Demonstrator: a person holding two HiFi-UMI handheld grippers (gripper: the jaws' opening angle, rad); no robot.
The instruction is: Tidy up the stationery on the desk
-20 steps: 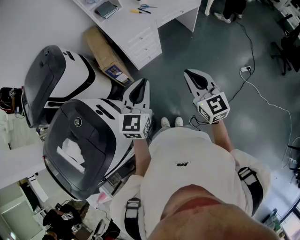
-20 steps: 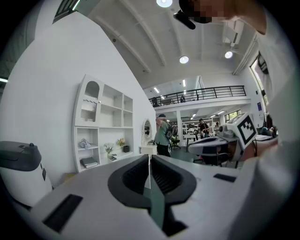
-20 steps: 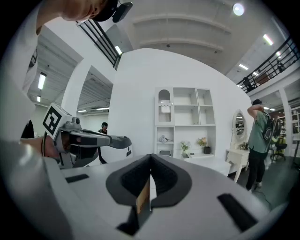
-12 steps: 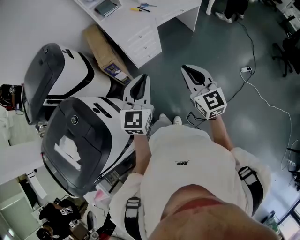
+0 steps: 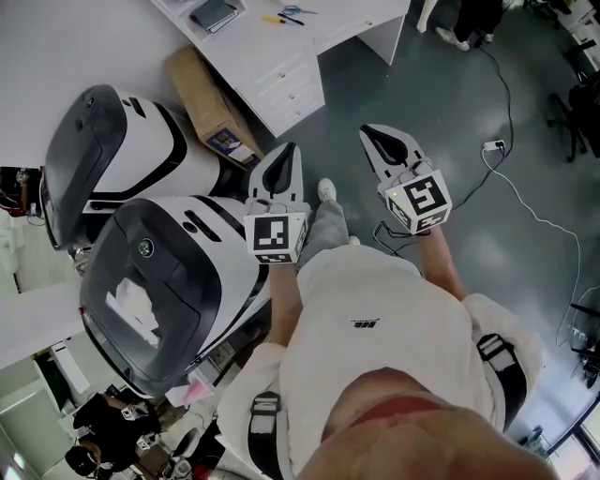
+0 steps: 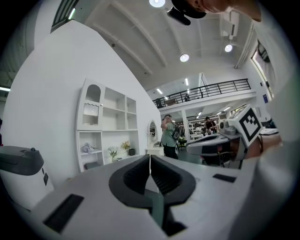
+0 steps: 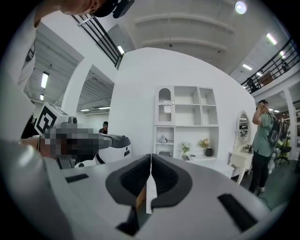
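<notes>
Far ahead at the top of the head view stands a white desk (image 5: 281,56) with drawers. On it lie a dark notebook (image 5: 213,16), a yellow pen-like item (image 5: 272,21) and blue-handled scissors (image 5: 296,12). My left gripper (image 5: 291,150) and right gripper (image 5: 368,134) are held level in front of my body, well short of the desk. Both are shut with nothing between the jaws, as the left gripper view (image 6: 150,157) and the right gripper view (image 7: 150,157) show. A shoe (image 5: 325,190) steps forward between them.
Two large white-and-black machines (image 5: 164,281) (image 5: 112,155) stand close at my left. A cardboard box (image 5: 208,101) leans by the desk. A cable and plug (image 5: 491,145) lie on the floor at right. A white shelf unit (image 7: 185,124) and a standing person (image 7: 265,140) are ahead.
A foot has swung forward between the grippers, and both grippers have shifted slightly toward the desk. Their jaws stay shut.
</notes>
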